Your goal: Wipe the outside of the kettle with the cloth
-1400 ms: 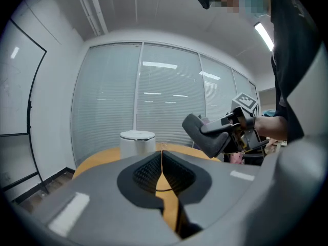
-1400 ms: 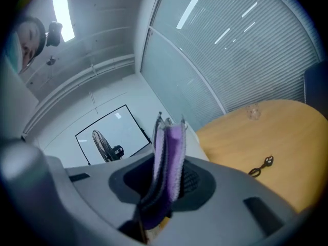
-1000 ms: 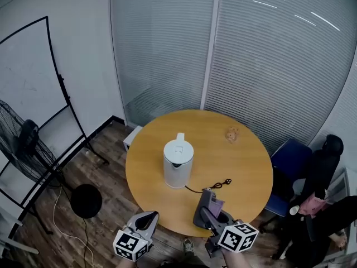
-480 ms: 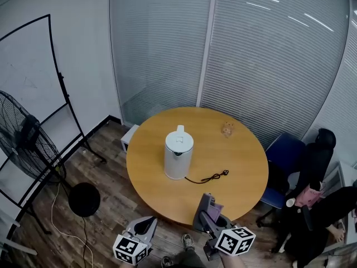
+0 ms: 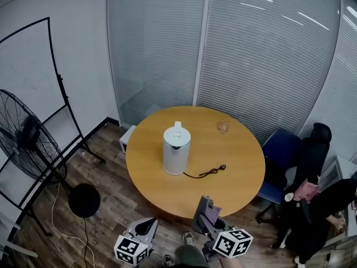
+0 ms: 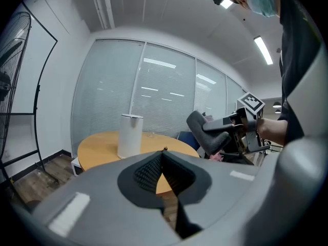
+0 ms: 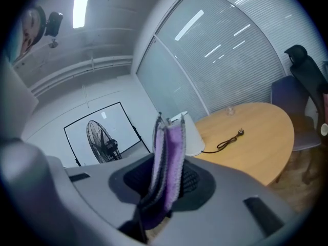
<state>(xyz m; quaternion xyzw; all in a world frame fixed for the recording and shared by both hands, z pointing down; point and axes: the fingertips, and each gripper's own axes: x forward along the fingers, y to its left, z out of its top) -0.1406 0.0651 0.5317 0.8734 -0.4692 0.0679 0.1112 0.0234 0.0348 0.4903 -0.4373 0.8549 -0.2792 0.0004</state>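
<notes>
Find the kettle (image 5: 176, 149) upright left of the table's (image 5: 237, 175) middle, well ahead and somewhat left of the right gripper (image 5: 207, 204), pinching the cloth (image 5: 214, 211) beyond the near edge, with the left gripper (image 5: 152, 221), closed on nothing, about equally far.

No readable text, brand, number or sign in any view. Only square black-and-white marker patterns on left gripper (image 5: 146, 222) cube (image 5: 132, 249) and right gripper (image 5: 207, 205) cube (image 5: 232, 243); no characters legible.
</notes>
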